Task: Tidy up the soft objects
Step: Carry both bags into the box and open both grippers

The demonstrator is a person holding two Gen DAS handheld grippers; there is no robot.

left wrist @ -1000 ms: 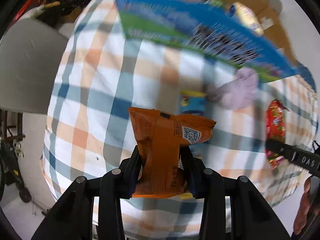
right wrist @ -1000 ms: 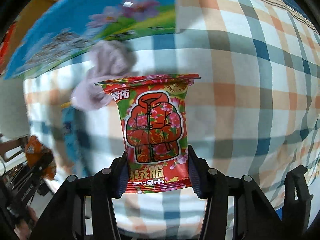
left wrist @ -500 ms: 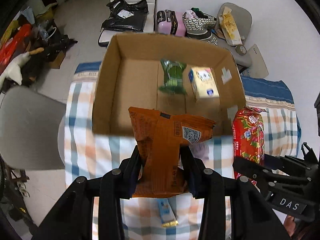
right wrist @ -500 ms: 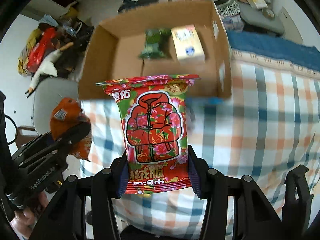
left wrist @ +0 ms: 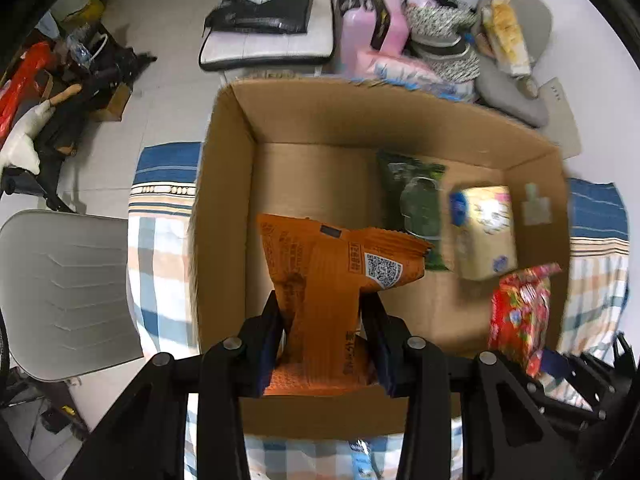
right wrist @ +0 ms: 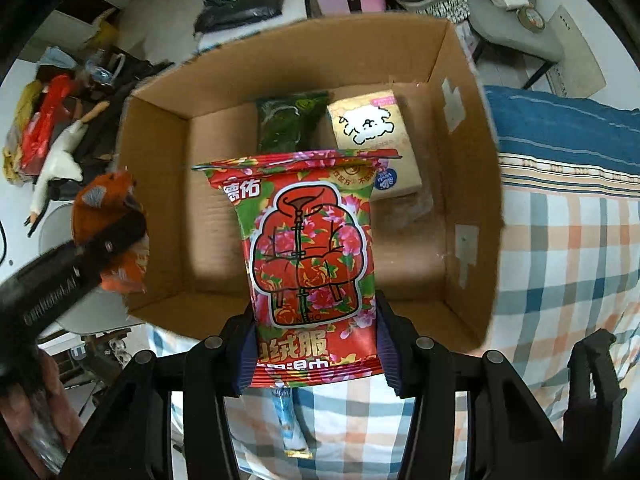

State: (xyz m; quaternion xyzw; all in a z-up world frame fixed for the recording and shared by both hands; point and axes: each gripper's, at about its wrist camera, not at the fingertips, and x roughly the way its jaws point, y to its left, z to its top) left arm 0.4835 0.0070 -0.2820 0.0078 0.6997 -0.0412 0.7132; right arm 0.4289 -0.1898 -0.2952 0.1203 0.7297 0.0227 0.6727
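My left gripper (left wrist: 324, 312) is shut on an orange snack packet (left wrist: 332, 280) and holds it over the open cardboard box (left wrist: 224, 200). My right gripper (right wrist: 316, 336) is shut on a red floral packet (right wrist: 308, 252), held over the box's near edge (right wrist: 472, 312). Inside the box lie a dark green packet (left wrist: 420, 208) and a yellow tissue pack (left wrist: 484, 232); both also show in the right wrist view, the green packet (right wrist: 292, 120) beside the tissue pack (right wrist: 372, 128). The red packet shows at the right in the left wrist view (left wrist: 520, 312), and the orange packet at the left in the right wrist view (right wrist: 108, 224).
The box stands on a checked cloth (right wrist: 568, 264). A small blue tube (right wrist: 290, 428) lies on the cloth below my right gripper. A grey chair (left wrist: 60, 288) stands left of the table. Bags and clutter (left wrist: 380, 28) lie on the floor beyond the box.
Both grippers have risen and moved forward with their packets, from low over the cloth to above the open box. The box's inside has come into view.
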